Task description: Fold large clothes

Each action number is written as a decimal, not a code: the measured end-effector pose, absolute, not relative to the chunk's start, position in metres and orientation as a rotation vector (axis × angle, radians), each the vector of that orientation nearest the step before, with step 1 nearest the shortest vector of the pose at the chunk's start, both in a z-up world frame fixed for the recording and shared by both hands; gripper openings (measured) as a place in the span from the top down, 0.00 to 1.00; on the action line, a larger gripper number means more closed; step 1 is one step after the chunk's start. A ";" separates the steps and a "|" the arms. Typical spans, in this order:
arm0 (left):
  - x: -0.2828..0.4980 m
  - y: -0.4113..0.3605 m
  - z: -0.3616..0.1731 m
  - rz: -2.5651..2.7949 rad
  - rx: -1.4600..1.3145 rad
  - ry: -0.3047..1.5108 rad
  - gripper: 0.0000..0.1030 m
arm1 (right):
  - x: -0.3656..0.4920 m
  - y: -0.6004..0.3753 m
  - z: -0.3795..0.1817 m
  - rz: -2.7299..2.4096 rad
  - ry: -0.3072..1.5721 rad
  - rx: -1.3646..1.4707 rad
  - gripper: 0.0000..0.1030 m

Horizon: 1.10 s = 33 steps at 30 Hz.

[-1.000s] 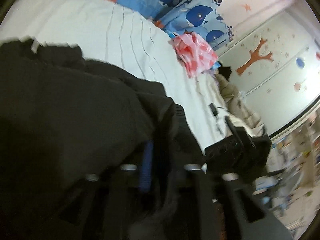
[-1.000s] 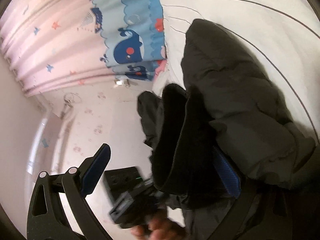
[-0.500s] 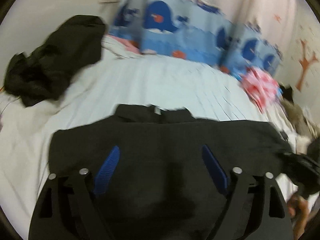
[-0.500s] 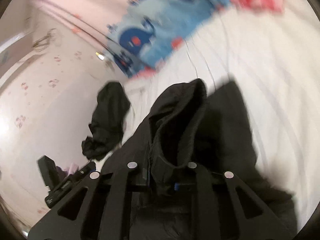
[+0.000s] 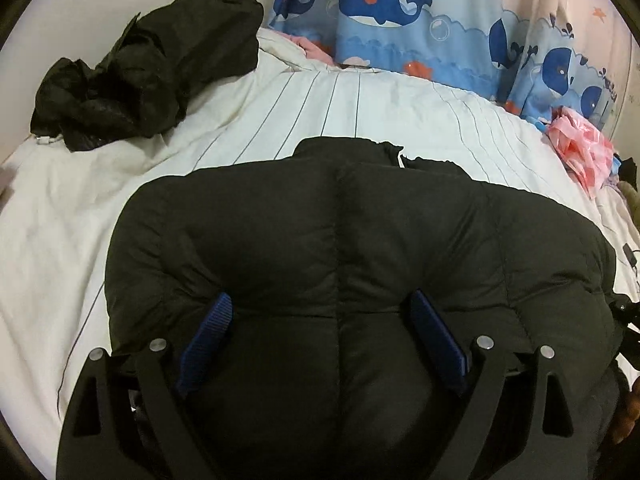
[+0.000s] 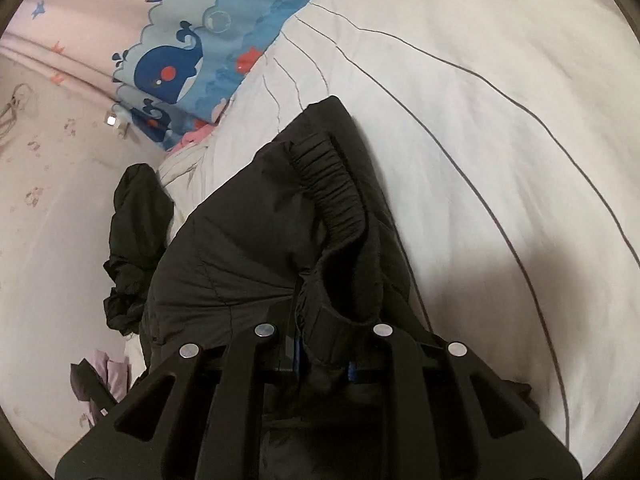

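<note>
A black puffer jacket [image 5: 340, 240] lies spread on the white striped bedcover [image 5: 360, 100], collar toward the curtain. My left gripper [image 5: 320, 300] hovers over the jacket's near part. Its jaws are opening, the blue pads [image 5: 208, 332] stand wide apart, and the fabric only lies beneath them. In the right wrist view my right gripper [image 6: 324, 356] is shut on the jacket's sleeve [image 6: 340, 288], just behind the ribbed cuff [image 6: 332, 184]. The sleeve rises folded over the jacket's body [image 6: 232, 260]. The right fingertips are mostly buried in fabric.
A second crumpled black garment [image 5: 152, 76] sits at the bed's far left corner. A blue whale-print curtain [image 5: 400, 12] hangs behind the bed. A pink plastic bag [image 5: 580, 152] lies at the far right. A hand [image 5: 628, 412] shows at the right edge.
My left gripper released the jacket, opened wide and swung to face the whole bed. My right gripper went from open beside the sleeve to shut on it and turned toward the bed.
</note>
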<state>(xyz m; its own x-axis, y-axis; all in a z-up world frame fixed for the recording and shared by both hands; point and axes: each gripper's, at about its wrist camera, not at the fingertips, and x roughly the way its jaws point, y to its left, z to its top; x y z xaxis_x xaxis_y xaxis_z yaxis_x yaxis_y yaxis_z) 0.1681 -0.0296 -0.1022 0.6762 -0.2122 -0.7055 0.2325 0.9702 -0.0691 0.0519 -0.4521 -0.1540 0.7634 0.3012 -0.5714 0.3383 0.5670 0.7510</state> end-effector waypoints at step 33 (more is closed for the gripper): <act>0.167 -0.036 -0.107 -0.189 0.111 0.723 0.07 | 0.106 -0.419 -0.156 -0.161 0.842 0.610 0.07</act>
